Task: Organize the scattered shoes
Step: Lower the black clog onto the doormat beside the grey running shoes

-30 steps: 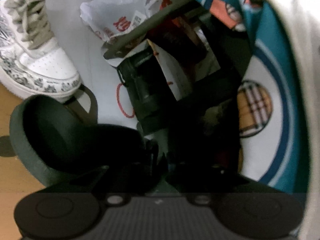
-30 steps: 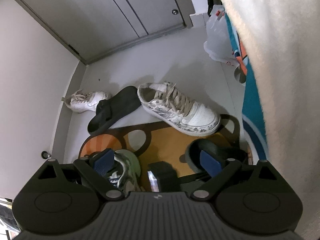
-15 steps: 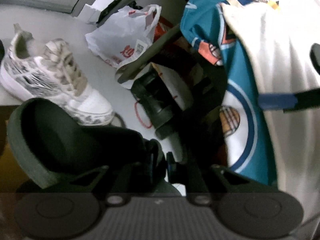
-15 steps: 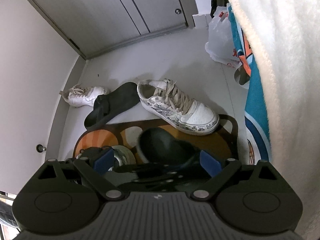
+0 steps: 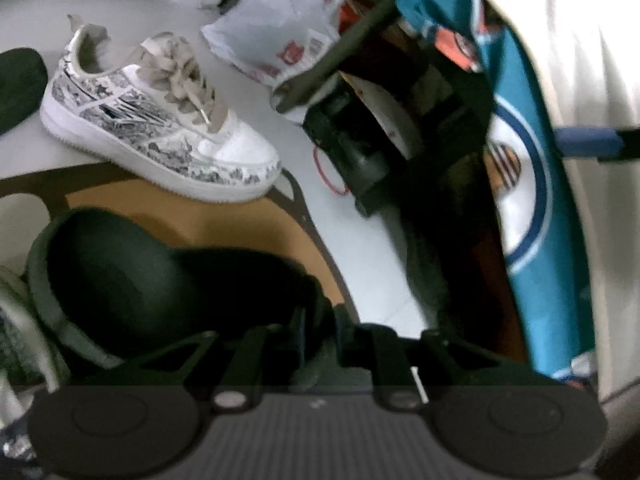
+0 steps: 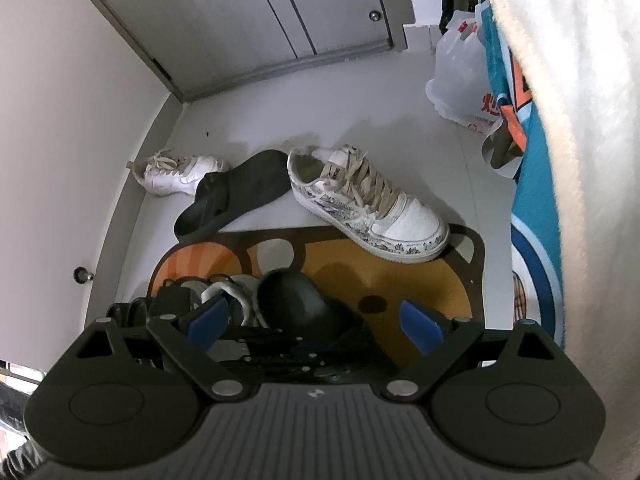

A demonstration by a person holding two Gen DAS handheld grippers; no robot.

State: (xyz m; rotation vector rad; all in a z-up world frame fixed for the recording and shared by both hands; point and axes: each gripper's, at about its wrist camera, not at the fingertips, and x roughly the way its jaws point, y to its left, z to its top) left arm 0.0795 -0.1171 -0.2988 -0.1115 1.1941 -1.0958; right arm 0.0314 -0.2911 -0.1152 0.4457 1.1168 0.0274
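My left gripper (image 5: 320, 320) is shut on the strap of a dark green slipper (image 5: 132, 280) and holds it over the orange mat (image 5: 248, 228); the slipper also shows in the right wrist view (image 6: 296, 300). My right gripper (image 6: 316, 320) is open and empty above it. A patterned white sneaker (image 6: 368, 204) lies half on the mat's far edge and shows in the left wrist view (image 5: 156, 120) too. A second dark slipper (image 6: 236, 196) and a white sneaker (image 6: 180, 168) lie further left by the wall. Another sneaker (image 6: 228, 292) sits on the mat beside the held slipper.
A white plastic bag (image 6: 464, 80) stands at the far right by a rack (image 5: 360, 36) with a black boot (image 5: 352, 148) beneath. Teal and white cloth (image 6: 560, 160) hangs along the right. Grey cabinet doors (image 6: 280, 12) close the far end; a wall (image 6: 60, 140) runs on the left.
The left gripper has carried the dark green slipper leftward, away from the rack and out over the mat. The right gripper has stayed open, with little movement.
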